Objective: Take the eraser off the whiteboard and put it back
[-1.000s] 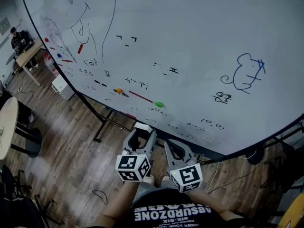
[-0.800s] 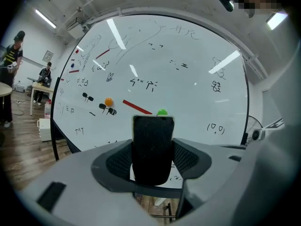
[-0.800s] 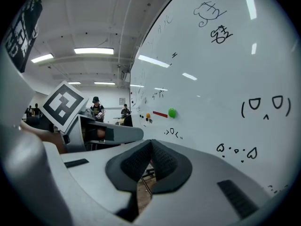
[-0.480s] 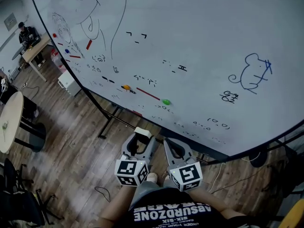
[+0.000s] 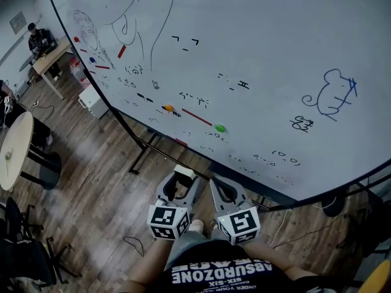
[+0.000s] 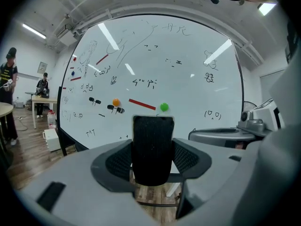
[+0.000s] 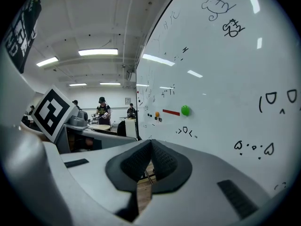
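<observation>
The left gripper grips the eraser by its sides, away from the whiteboard. The eraser looks light, with soft black felt and probably a stiff back, so the side hold seems right. The right gripper is closed and empty.

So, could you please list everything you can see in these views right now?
whiteboard: one, white with black and blue doodles, straight ahead
green magnet: one, green, low on the board
orange magnet: one, orange, left of the green one
red strip: one, red, between those two magnets
eraser: one, black felt, clamped between the left jaws
round table: one, pale, far left
white box: one, white, on the floor by the board's left end
person: one, dark clothes, at a desk, far upper left
floor: brown wood planks
left gripper: grey, shut on the eraser
right gripper: grey, jaws together, empty
</observation>
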`<action>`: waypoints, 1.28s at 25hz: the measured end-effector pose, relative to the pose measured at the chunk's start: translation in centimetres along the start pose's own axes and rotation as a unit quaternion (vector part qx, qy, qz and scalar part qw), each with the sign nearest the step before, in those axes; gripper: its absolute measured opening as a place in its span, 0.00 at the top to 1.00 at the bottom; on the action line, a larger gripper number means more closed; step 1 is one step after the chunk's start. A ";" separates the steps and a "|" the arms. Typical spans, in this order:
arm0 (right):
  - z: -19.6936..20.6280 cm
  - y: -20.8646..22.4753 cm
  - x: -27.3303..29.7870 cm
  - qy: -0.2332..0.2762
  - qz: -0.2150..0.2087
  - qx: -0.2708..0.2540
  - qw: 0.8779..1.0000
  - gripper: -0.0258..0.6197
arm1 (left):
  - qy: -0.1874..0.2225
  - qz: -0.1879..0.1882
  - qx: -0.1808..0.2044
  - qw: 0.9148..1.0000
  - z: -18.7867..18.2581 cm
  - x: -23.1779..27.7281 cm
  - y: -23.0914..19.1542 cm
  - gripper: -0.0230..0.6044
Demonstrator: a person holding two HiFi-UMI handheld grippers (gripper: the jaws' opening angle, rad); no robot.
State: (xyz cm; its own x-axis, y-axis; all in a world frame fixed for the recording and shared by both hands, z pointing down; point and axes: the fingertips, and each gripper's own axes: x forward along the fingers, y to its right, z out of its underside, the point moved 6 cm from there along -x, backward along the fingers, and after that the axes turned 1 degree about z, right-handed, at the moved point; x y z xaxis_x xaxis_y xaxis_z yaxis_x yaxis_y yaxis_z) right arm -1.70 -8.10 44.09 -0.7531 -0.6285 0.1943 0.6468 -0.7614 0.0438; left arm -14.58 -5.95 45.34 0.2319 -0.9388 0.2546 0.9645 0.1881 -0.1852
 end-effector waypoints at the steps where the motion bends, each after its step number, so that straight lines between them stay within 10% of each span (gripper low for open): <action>1: 0.0 0.0 0.0 -0.001 -0.001 0.000 1.000 0.96 | -0.001 0.001 0.001 1.000 0.0 0.0 0.0 0.56; 32: 0.2 2.8 -0.5 -0.004 0.043 0.007 0.999 0.96 | 0.002 0.040 0.020 0.999 -1.1 3.0 1.2 0.56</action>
State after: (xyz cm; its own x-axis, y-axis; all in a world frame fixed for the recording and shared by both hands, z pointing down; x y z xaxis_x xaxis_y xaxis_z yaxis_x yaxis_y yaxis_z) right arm 0.51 -9.87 44.36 -0.6941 -0.6901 0.2050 0.7105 -0.7025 0.0411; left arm -12.86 -8.87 44.87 0.3076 -0.9217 0.2364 0.9473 0.2732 -0.1675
